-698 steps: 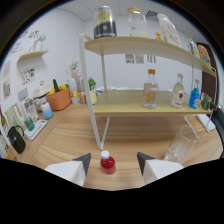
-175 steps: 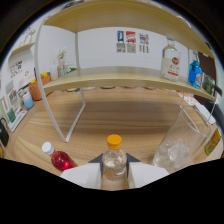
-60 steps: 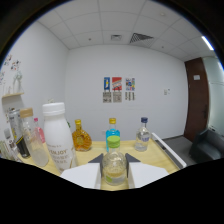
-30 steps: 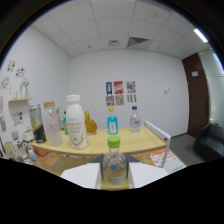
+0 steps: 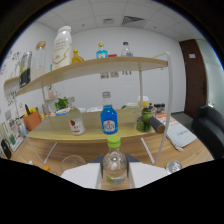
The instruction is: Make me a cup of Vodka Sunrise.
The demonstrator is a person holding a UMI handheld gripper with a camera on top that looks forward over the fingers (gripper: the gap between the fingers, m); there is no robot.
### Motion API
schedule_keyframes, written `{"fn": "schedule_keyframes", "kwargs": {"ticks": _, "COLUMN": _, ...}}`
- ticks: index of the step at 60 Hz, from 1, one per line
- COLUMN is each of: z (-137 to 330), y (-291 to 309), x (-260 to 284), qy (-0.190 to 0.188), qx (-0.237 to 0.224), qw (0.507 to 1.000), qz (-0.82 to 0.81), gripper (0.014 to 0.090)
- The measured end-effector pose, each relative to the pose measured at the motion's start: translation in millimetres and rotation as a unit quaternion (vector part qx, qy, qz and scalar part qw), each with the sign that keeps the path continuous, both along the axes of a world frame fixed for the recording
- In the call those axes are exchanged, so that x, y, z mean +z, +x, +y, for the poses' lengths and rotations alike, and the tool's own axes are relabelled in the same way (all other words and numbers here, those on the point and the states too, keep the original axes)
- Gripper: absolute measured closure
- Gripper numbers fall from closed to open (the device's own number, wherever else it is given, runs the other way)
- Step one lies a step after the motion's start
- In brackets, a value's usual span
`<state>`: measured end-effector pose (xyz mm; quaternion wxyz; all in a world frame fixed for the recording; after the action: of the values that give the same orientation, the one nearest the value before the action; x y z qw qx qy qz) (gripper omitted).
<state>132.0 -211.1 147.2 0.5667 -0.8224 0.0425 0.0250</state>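
The fingers (image 5: 115, 172) are clenched on a clear bottle with a yellow-green cap (image 5: 114, 161), holding it upright just in front of the two-tier wooden shelf (image 5: 100, 67). On the shelf's lower board, beyond the held bottle, stands a blue bottle (image 5: 108, 118), with a red-labelled clear bottle (image 5: 75, 123) to its left. A tall white bottle (image 5: 62, 46) stands on the top board.

A clear plastic bottle with a yellow-green cap (image 5: 114, 159) shows between the white gripper fingers (image 5: 81, 176). On the pale wooden middle shelf (image 5: 90, 131) stand a bright blue bottle (image 5: 108, 118) and a clear bottle with a red-marked label (image 5: 75, 123). The top shelf edge carries a tall white bottle (image 5: 62, 46), and what may be an amber bottle (image 5: 76, 56).
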Motion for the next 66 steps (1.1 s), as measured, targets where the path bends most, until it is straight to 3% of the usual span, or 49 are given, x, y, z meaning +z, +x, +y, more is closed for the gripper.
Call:
{"fn": "schedule_keyframes", "kwargs": {"ticks": 11, "z": 1, "y": 2, "x": 3, "qy": -0.013, "qx": 0.04, "qw": 0.986, "qz": -0.163, "gripper": 0.0692}}
{"fn": "schedule_keyframes", "kwargs": {"ticks": 22, "z": 4, "y": 6, "x": 9, "qy": -0.027, "qx": 0.08, "qw": 0.93, "qz": -0.357, "gripper": 0.0692}}
{"fn": "schedule_keyframes", "kwargs": {"ticks": 35, "z": 13, "y": -1, "x": 22, "qy": -0.026, "qx": 0.138, "qw": 0.803, "qz": -0.579, "gripper": 0.0695}}
{"fn": "schedule_keyframes", "kwargs": {"ticks": 54, "z": 23, "y": -27, "x": 29, "qy": 0.015, "qx": 0.208, "qw": 0.56, "qz": -0.802, "gripper": 0.0694}}
{"fn": "schedule_keyframes", "kwargs": {"ticks": 59, "z": 23, "y": -28, "x": 25, "qy": 0.014, "qx": 0.218, "qw": 0.538, "qz": -0.814, "gripper": 0.0693}}
{"fn": "schedule_keyframes", "kwargs": {"ticks": 66, "z": 23, "y": -28, "x": 24, "qy": 0.016, "qx": 0.218, "qw": 0.548, "qz": -0.807, "gripper": 0.0691}}
